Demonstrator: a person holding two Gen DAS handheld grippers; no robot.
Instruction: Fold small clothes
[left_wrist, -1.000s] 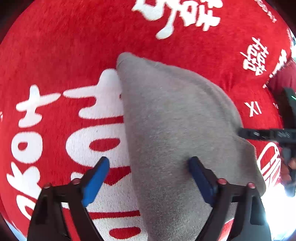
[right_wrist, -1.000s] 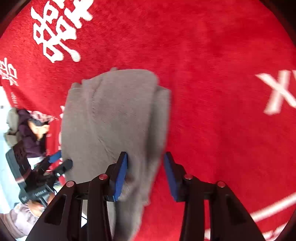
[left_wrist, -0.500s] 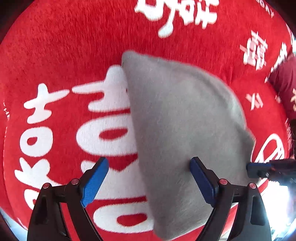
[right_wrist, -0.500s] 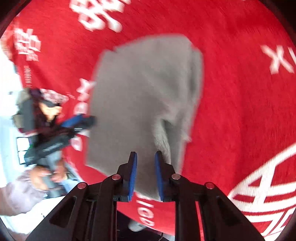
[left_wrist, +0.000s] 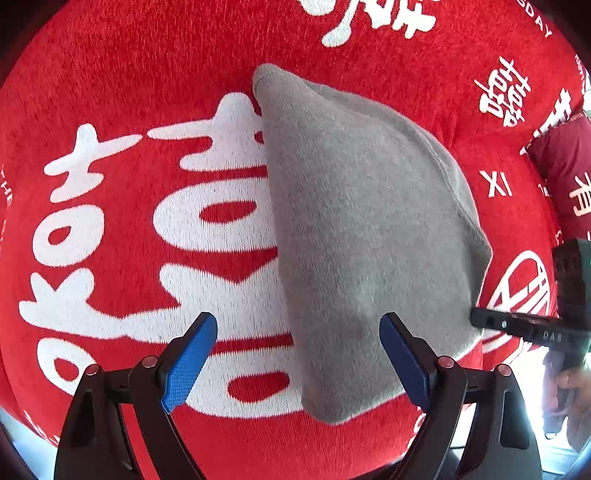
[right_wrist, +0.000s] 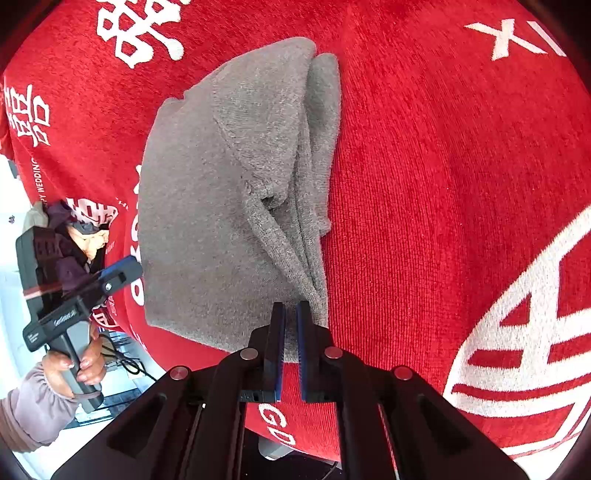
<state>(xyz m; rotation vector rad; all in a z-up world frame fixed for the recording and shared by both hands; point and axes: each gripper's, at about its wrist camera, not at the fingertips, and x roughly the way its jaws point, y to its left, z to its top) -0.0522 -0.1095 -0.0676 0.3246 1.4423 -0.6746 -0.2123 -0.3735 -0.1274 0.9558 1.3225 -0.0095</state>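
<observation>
A folded grey knit garment (left_wrist: 362, 236) lies on a red cloth with white characters (left_wrist: 110, 206). My left gripper (left_wrist: 299, 354) is open and empty, hovering over the garment's near left edge; one blue finger is over the red cloth, the other over the grey fabric. In the right wrist view the grey garment (right_wrist: 221, 192) shows layered folds on its right side. My right gripper (right_wrist: 290, 314) is shut on the garment's near right corner, where the layers bunch together. The left gripper (right_wrist: 122, 271) shows at the left of that view.
A dark red garment with pale lettering (left_wrist: 565, 173) lies at the right edge of the cloth. The red cloth's edge (right_wrist: 155, 354) drops off near the garment's near side, with a pale floor and cables beyond. A hand (right_wrist: 70, 365) grips the left tool.
My right gripper has closed from open onto the garment's near right corner and drawn it toward the cloth's edge. My left gripper stayed open above the garment.
</observation>
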